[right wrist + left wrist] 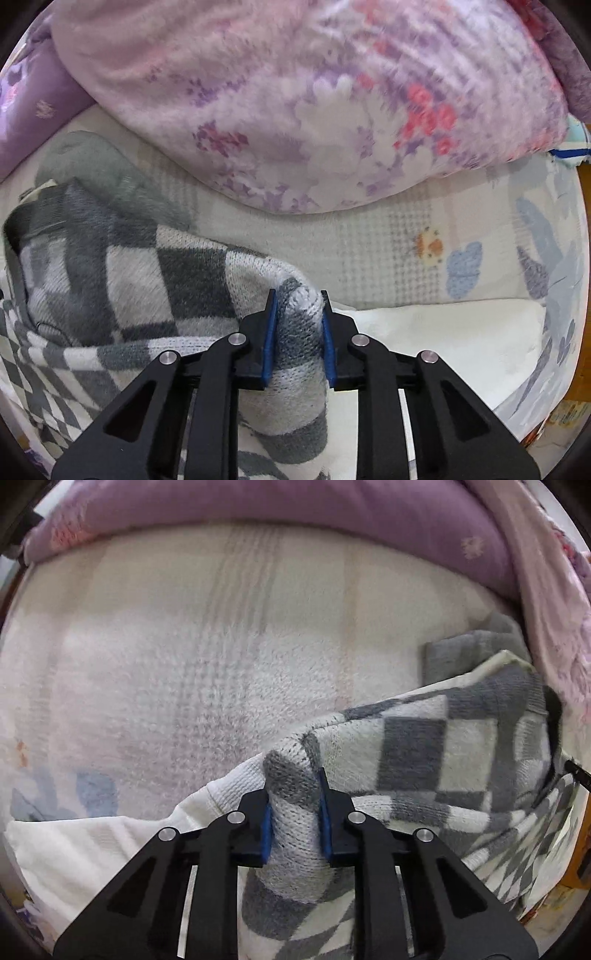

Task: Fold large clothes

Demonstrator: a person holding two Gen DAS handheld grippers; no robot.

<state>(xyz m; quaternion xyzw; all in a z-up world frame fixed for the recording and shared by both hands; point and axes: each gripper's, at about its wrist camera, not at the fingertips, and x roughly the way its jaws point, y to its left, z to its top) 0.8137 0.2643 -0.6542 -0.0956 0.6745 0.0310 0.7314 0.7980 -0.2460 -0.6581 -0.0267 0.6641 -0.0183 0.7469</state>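
A grey-and-white checkered knit garment [424, 749] lies bunched on a white fleecy bed cover [207, 664]. My left gripper [294, 805] points down and is shut on a bunched fold of the garment's left edge, blue pads pressed into the knit. In the right wrist view the same checkered garment [122, 273] stretches to the left, and my right gripper [298, 325] is shut on a fold of its right edge. A plain grey part of the garment [96, 162] lies behind the checkered part.
A purple quilt [295, 513] runs along the far side of the bed. A pink floral blanket [314, 103] is heaped behind the right gripper. A white cloth [443, 332] lies under the garment. The bed cover has printed blue shapes [463, 269]; a wooden edge [585, 155] shows at right.
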